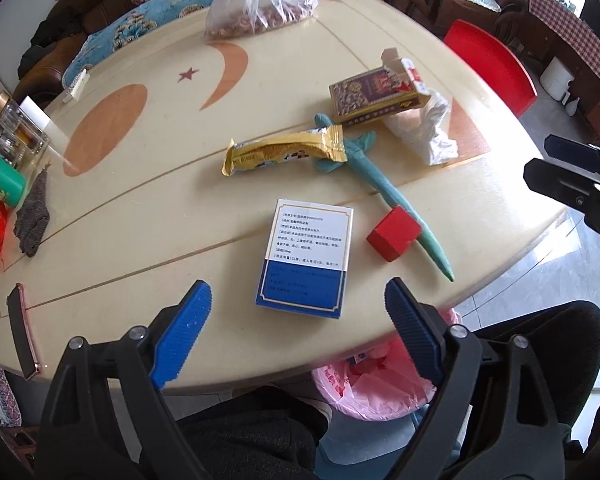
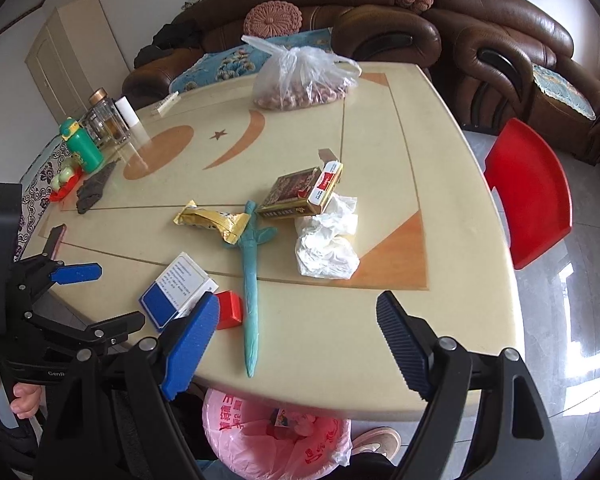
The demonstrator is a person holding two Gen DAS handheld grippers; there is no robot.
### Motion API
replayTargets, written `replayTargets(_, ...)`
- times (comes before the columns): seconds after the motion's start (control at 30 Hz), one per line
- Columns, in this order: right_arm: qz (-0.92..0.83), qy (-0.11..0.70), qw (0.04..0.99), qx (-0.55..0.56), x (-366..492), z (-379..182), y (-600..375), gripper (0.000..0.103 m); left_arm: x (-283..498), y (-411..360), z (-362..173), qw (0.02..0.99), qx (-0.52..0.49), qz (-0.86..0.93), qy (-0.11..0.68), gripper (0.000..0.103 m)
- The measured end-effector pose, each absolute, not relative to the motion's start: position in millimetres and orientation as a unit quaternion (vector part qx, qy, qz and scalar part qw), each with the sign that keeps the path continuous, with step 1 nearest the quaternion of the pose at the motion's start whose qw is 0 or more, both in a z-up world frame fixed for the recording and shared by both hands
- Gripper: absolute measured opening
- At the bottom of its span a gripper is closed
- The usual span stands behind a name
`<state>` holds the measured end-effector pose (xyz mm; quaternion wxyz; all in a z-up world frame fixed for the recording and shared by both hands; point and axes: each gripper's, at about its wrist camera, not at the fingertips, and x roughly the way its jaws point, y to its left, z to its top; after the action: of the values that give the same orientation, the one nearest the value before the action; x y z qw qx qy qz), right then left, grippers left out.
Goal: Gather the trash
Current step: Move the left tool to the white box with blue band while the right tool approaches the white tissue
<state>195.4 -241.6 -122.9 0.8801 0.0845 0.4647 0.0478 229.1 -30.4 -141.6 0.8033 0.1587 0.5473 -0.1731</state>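
Note:
On the cream table (image 1: 148, 216) (image 2: 440, 152) lie a blue-and-white box (image 1: 306, 256) (image 2: 178, 288), a gold snack wrapper (image 1: 284, 151) (image 2: 212, 220), a crumpled white tissue (image 1: 428, 130) (image 2: 326, 246), an open cigarette pack (image 1: 378, 94) (image 2: 302, 192), a red block (image 1: 394, 233) (image 2: 229, 309) and a teal toy sword (image 1: 380, 182) (image 2: 251, 280). My left gripper (image 1: 298, 332) (image 2: 96, 296) is open and empty, just short of the box. My right gripper (image 2: 298, 344) (image 1: 540, 160) is open and empty above the table's near edge. A bin with a pink bag (image 1: 380, 376) (image 2: 276, 436) stands under the table edge.
A clear bag of nuts (image 1: 256, 4) (image 2: 304, 76) sits at the far side. Bottles, a green cup (image 1: 2, 178) (image 2: 82, 146), a dark cloth (image 1: 34, 216) and a phone (image 1: 20, 332) (image 2: 56, 240) are at the left. A red chair (image 1: 490, 66) (image 2: 532, 192) stands right, a brown sofa (image 2: 380, 20) behind.

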Motion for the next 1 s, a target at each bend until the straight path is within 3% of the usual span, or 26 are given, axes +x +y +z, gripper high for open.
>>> replayTargets(1.0, 0.042, 0.490, 0.868, 0.070, 269, -187, -242, 0.079, 270, -39, -207, 0.765, 0.163, -0.179, 0.597, 0.086)
